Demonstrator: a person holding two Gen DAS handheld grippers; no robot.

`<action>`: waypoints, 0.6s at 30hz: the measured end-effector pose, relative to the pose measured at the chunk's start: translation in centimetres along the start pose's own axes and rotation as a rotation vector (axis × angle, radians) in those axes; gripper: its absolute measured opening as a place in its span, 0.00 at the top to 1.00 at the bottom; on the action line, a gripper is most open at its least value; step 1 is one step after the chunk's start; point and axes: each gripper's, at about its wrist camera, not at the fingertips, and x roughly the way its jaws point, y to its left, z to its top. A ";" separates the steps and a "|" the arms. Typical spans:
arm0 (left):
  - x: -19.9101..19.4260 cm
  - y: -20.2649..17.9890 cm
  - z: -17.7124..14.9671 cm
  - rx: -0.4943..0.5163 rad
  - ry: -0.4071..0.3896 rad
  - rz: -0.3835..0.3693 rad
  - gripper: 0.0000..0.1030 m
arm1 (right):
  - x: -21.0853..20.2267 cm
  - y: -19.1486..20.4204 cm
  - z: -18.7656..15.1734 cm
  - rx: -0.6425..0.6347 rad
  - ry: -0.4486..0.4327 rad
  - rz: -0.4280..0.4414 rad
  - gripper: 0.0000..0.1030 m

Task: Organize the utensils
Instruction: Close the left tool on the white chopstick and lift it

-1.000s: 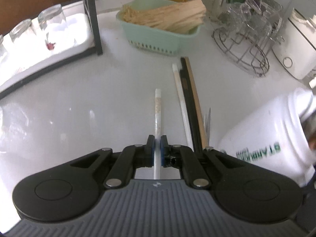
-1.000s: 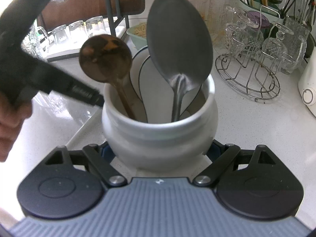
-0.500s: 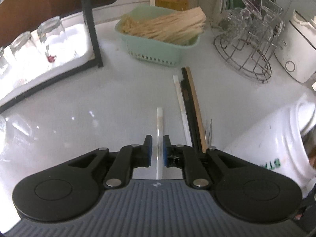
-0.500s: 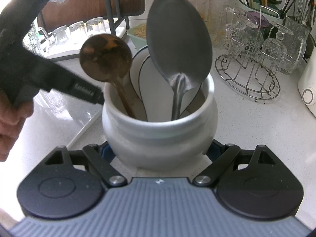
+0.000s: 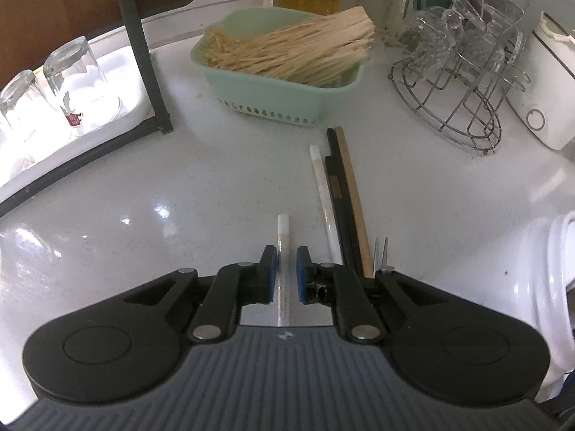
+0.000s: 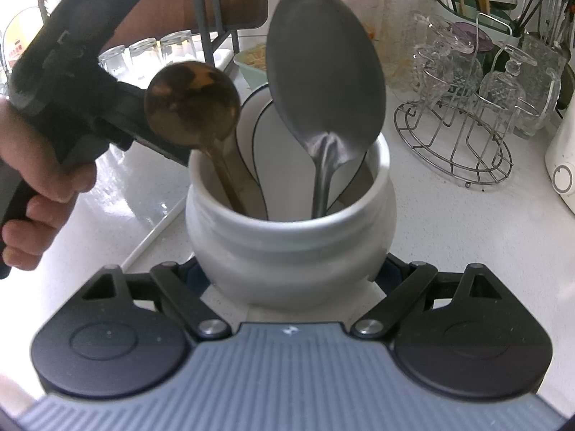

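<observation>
My left gripper (image 5: pixel 286 251) is open; its jaws have just been opening, and a white chopstick (image 5: pixel 283 226) lies on the counter between the pads with a gap on each side. To its right lie a second white chopstick (image 5: pixel 323 186), black chopsticks (image 5: pixel 336 179), a wooden chopstick (image 5: pixel 354 194) and fork tines (image 5: pixel 380 251). My right gripper (image 6: pixel 291 273) is shut on a white jar (image 6: pixel 287 244). The jar holds a metal spoon (image 6: pixel 323 64), a wooden spoon (image 6: pixel 192 104) and white ceramic spoons (image 6: pixel 266 151). The jar (image 5: pixel 539 262) also shows at the right edge of the left wrist view.
A green basket (image 5: pixel 284 97) of wooden sticks stands behind the chopsticks. A wire rack (image 5: pixel 456 107) with glassware and a white appliance (image 5: pixel 546 107) are at the right. Upturned glasses (image 5: pixel 72 82) sit under a black shelf frame at the left. A hand (image 6: pixel 32 197) holds the left gripper.
The left jaws have come apart from the white chopstick, which now lies loose between them and reaches less far past the fingertips. The right gripper and jar have stayed still.
</observation>
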 end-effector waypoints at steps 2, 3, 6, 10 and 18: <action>0.1 0.2 0.3 -0.026 0.015 -0.006 0.87 | 0.1 0.0 0.1 -0.004 0.004 0.003 0.11; 0.2 0.4 0.5 -0.041 0.025 -0.009 0.87 | 0.1 -0.1 0.2 -0.007 0.006 0.004 0.11; 0.5 0.5 1.2 -0.057 0.039 -0.006 0.87 | 0.2 -0.1 0.4 -0.014 0.013 0.009 0.11; 0.8 0.1 1.9 -0.045 0.059 0.006 0.87 | 0.3 -0.3 0.4 -0.021 0.016 0.016 0.11; 1.4 -0.7 3.1 -0.006 0.067 0.052 0.89 | 0.4 -0.6 0.5 -0.040 0.019 0.035 0.11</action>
